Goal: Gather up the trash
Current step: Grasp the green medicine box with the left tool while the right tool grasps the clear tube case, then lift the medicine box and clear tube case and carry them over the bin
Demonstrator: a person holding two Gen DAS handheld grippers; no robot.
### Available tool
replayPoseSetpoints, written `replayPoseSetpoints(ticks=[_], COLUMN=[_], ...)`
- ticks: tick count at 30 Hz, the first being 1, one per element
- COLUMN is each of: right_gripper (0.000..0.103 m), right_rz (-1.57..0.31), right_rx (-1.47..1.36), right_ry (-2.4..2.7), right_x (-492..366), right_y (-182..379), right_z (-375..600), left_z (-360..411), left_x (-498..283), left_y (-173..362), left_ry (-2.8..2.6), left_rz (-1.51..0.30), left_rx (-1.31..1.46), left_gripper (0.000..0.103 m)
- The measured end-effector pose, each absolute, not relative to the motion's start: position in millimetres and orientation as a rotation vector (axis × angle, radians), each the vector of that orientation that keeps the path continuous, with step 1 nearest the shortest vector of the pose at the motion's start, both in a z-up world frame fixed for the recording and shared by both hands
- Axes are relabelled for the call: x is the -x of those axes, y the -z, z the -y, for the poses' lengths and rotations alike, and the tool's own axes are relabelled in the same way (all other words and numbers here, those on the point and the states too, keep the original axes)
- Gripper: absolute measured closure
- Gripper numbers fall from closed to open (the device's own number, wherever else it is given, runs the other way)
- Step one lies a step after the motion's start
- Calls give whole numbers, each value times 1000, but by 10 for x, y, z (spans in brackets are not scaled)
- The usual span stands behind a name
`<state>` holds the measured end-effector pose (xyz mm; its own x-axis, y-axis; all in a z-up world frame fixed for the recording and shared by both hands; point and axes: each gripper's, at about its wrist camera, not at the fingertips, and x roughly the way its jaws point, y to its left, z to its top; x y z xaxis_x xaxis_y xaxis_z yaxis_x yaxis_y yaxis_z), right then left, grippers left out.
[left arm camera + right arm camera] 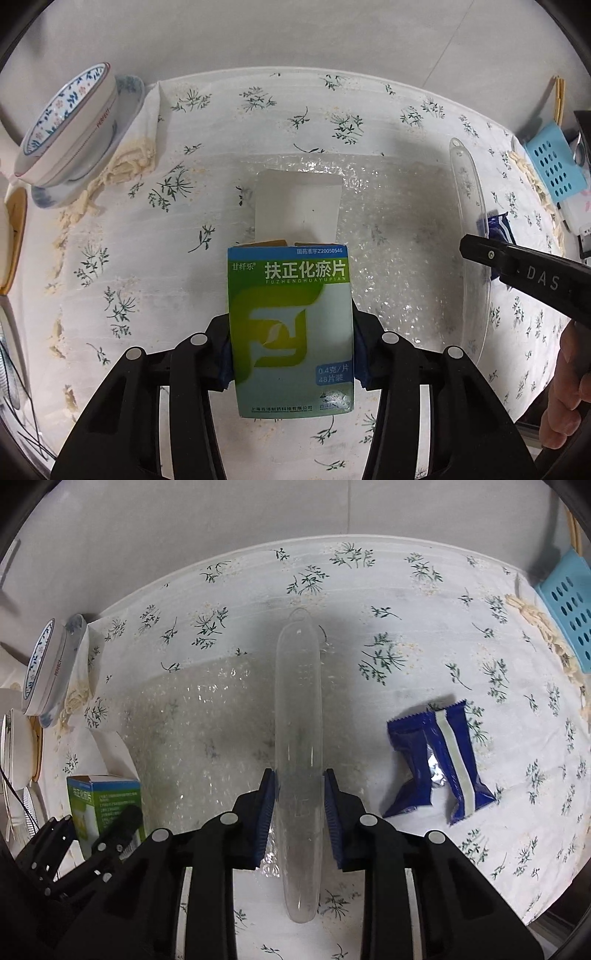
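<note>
My left gripper (291, 350) is shut on a blue and green medicine box (290, 328), held above the flowered tablecloth; the box (105, 808) and gripper also show at the lower left of the right wrist view. My right gripper (299, 812) is shut on a long clear plastic case (299, 760), which also shows at the right of the left wrist view (469, 229). A sheet of bubble wrap (207, 738) lies under the case and a white card (299, 206) lies on it. An empty blue snack wrapper (439, 760) lies to the right.
A flowered bowl on a saucer (70, 122) stands at the far left, tilted in view. A blue perforated plastic piece (554, 166) lies at the far right edge. More dishes (18, 753) stand at the left edge. The wall runs behind the table.
</note>
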<state>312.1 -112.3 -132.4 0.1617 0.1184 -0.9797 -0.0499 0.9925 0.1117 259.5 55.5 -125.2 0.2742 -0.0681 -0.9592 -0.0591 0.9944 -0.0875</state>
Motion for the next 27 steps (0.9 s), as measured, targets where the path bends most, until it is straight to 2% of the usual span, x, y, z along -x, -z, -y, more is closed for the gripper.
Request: replayPoseSetpoints(ticks=[15, 27], right_gripper=[78, 78], right_rz=[-1229, -1172], right_rx=[24, 28], right_ry=[-127, -148], right_x=[-2488, -2008], right_y=[692, 420], right_z=[1258, 1444], left_z=[-452, -290], left_x=[-2117, -1746], left_y=[833, 601], left_ry=[12, 21], left_rz=[-1238, -1209], left_rx=[112, 110], left_gripper=[57, 57])
